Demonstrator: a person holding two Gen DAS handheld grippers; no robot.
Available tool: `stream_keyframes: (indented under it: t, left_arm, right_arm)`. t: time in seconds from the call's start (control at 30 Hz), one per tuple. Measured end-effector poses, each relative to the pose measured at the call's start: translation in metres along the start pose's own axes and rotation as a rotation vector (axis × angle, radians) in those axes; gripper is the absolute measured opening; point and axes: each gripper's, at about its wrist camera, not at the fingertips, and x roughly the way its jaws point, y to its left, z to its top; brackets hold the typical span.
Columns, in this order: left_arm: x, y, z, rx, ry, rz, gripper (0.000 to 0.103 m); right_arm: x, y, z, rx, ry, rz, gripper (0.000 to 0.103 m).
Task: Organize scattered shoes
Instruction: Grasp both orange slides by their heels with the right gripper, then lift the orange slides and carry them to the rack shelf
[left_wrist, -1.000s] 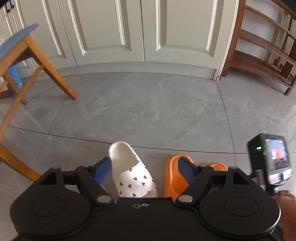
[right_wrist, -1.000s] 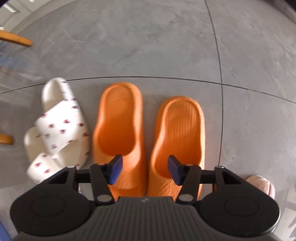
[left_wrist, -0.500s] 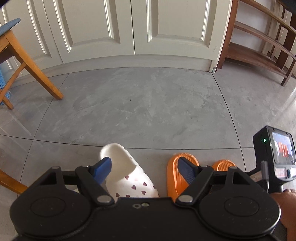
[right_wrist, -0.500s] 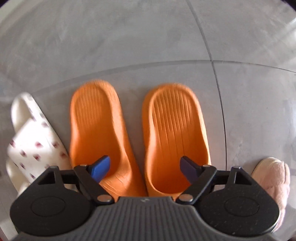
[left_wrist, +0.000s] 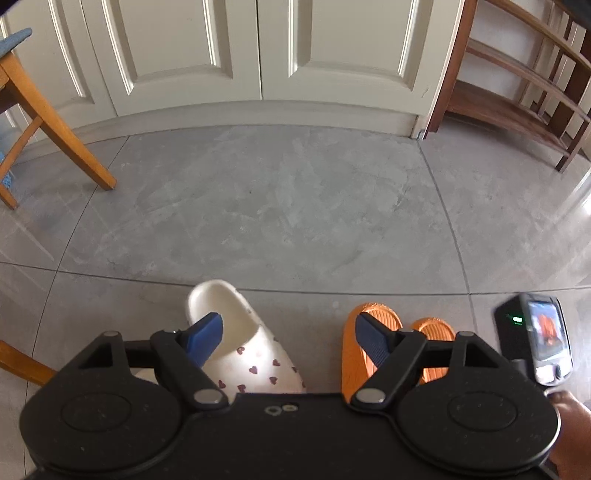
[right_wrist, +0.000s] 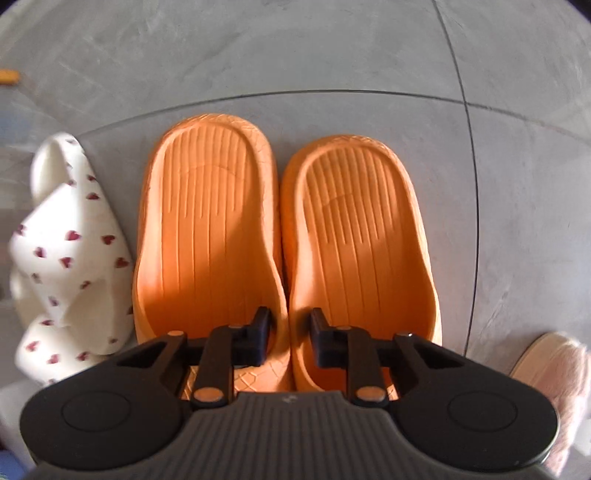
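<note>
Two slides (right_wrist: 280, 236) lie side by side, touching, on a tiled floor (left_wrist: 288, 206), a heart-print slide (right_wrist: 70, 258) just beside them on the left, a fluffy slipper (right_wrist: 554, 373) apart on the right, cabinet doors (left_wrist: 258, 55) beyond.

**No readable text**

No word, brand, label or number can be read in either view. The small screen on the black device (left_wrist: 546, 338) shows only an orange blur, and the white rubber slipper (right_wrist: 70, 251) carries a dark red heart print, not lettering.
</note>
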Motion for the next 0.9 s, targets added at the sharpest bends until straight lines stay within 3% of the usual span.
stream_keyframes:
  t: [0.17, 0.33, 0.4, 0.5, 0.63, 0.7, 0.9]
  left_arm:
    - [-0.019, -0.016, 0.019, 0.054, -0.008, -0.010, 0.079]
    - [-0.065, -0.054, 0.066, 0.120, -0.065, -0.051, 0.079]
    - [-0.096, -0.081, 0.100, 0.143, -0.106, -0.089, 0.079]
    - [-0.136, -0.120, 0.148, 0.176, -0.174, -0.135, 0.079]
    - [-0.202, -0.199, 0.238, 0.197, -0.286, -0.209, 0.079]
    - [-0.233, -0.241, 0.283, 0.188, -0.332, -0.247, 0.079]
    - [-0.304, -0.352, 0.383, 0.167, -0.468, -0.354, 0.079]
  right_arm:
    - [-0.055, -0.035, -0.006, 0.081, -0.093, 0.184, 0.023]
    - [-0.154, -0.065, -0.003, 0.158, -0.266, 0.253, 0.023]
    - [-0.197, -0.076, 0.001, 0.169, -0.333, 0.261, 0.023]
    - [-0.289, -0.103, 0.013, 0.193, -0.460, 0.266, 0.023]
    - [-0.438, -0.161, 0.039, 0.214, -0.649, 0.245, 0.023]
    - [-0.521, -0.198, 0.055, 0.211, -0.747, 0.224, 0.023]
    - [-0.719, -0.301, 0.108, 0.163, -0.939, 0.116, 0.023]
